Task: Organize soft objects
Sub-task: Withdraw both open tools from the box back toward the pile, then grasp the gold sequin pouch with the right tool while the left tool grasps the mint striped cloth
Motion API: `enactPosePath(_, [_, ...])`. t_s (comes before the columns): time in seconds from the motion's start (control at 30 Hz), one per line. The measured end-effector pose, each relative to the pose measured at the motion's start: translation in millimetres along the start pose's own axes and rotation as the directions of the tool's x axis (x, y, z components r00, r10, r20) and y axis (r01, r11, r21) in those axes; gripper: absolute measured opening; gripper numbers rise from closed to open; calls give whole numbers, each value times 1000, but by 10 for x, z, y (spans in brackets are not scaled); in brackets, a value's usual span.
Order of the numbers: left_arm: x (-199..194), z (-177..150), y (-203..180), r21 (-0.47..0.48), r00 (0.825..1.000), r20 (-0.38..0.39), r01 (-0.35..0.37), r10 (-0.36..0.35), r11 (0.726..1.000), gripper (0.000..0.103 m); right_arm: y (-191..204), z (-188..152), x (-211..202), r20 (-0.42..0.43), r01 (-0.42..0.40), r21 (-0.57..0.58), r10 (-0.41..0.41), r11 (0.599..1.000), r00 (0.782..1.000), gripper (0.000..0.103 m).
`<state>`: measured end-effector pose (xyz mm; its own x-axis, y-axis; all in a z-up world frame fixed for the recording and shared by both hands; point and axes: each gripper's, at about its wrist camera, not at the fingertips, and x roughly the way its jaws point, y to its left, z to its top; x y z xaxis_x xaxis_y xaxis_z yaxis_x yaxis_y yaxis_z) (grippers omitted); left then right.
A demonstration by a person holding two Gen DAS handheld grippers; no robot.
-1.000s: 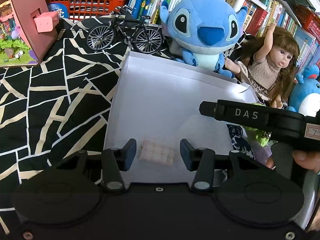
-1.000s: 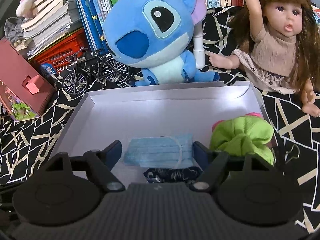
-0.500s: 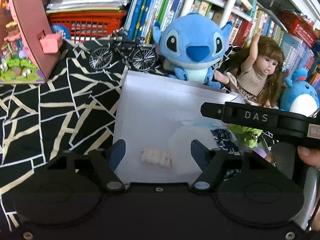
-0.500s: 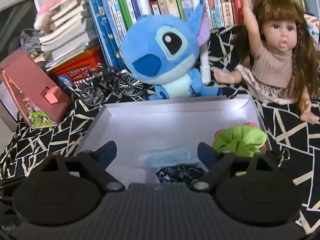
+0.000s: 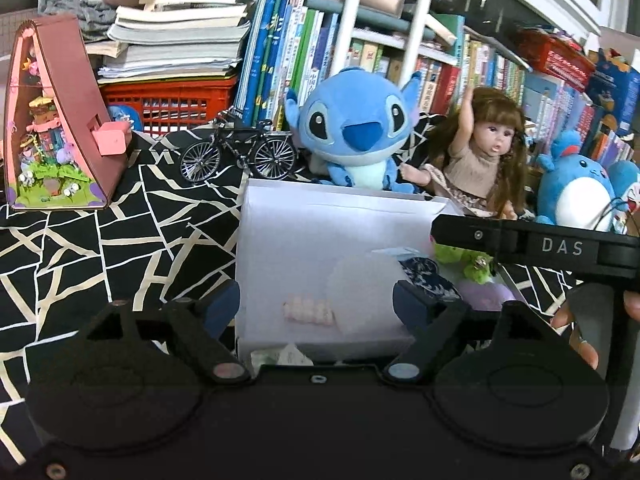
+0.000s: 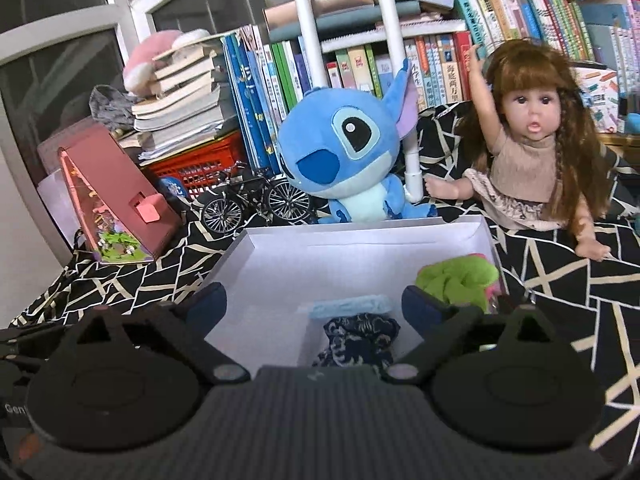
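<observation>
my grippers, left point(image 5: 316, 306) and right point(image 6: 314, 300), both hang open and empty; mask point(image 6: 352, 306), scrunchies and pads already sit in the white box point(image 6: 360, 248), so nearly done i guess.

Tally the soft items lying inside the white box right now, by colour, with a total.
White box contents:
Green scrunchie: 1
Light blue face mask: 1
Dark blue patterned cloth: 1
Pale pink padded piece: 1
White translucent round pad: 1
Total: 5

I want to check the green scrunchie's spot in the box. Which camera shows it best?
The right wrist view: the green scrunchie lies unobstructed against the white box's right wall. In the left wrist view, the right gripper's body hides most of it.
</observation>
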<state>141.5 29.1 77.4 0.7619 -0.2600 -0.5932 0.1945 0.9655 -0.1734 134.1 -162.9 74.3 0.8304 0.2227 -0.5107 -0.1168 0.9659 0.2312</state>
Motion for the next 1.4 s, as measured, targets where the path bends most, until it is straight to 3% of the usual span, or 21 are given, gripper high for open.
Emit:
enactPosePath(0.47, [-362, -536, -24, 60, 996, 81, 16, -21, 998, 87, -46, -453, -610, 110, 19, -61, -13, 998, 994, 102])
enactPosePath(0.93, [-369, -904, 12, 97, 993, 114, -40, 29, 994, 87, -127, -946, -869, 132, 103, -107, -88, 989, 987, 103])
enactPosePath(1.4, [-440, -1063, 70, 117, 985, 159, -82, 63, 990, 88, -95, -1318, -974, 132, 211, -189, -188, 959, 973, 103])
